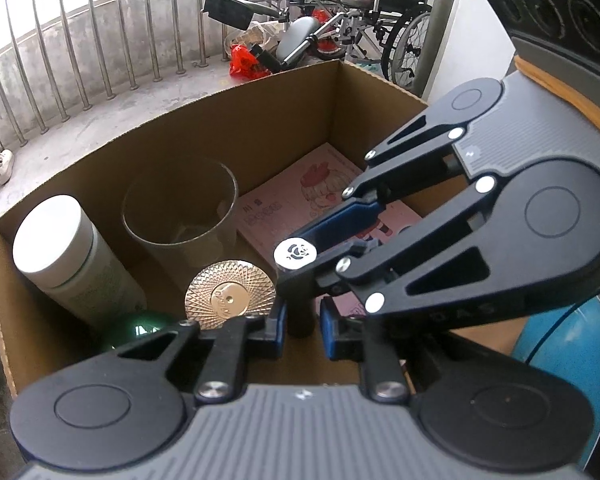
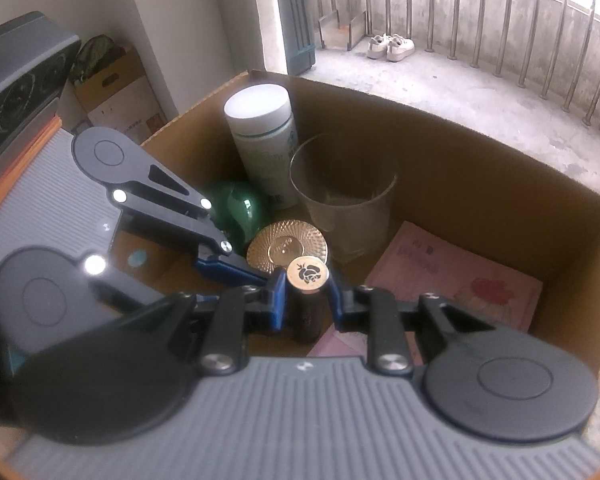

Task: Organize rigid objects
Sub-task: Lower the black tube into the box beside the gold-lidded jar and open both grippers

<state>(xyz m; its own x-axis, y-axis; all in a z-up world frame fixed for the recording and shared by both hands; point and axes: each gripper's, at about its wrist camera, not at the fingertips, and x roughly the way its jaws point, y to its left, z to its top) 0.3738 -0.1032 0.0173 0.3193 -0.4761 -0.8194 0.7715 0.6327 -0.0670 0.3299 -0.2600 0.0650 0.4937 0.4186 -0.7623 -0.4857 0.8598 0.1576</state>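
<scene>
A small dark tube (image 1: 300, 312) with a round cap bearing a rose mark (image 2: 307, 274) stands upright in the cardboard box (image 1: 260, 128), held between both sets of tongs at once. The left gripper (image 1: 302, 330) has its blue pads drawn in narrow against the tube's sides, clamped on it. The right gripper (image 2: 307, 300) also grips the same tube just below the cap, its jaws narrow and pressing on the dark body. In the left wrist view the right gripper reaches in from the right, its fingers (image 1: 340, 220) ending at the cap.

Just beside the tube, on the box floor, lies a gold disc (image 1: 230, 294) with a fine ray pattern. Near the disc is a shiny green ball (image 2: 236, 210), partly hidden by the left gripper's arm. Behind these stand a white-capped bottle (image 2: 262, 140) and a clear glass (image 2: 342, 196), close together. A pink booklet (image 2: 456, 280) lies flat on the other side of the box floor.

Beyond the box, a concrete floor, metal railing (image 1: 100, 40), a wheelchair (image 1: 360, 8) and white shoes (image 2: 390, 46).
</scene>
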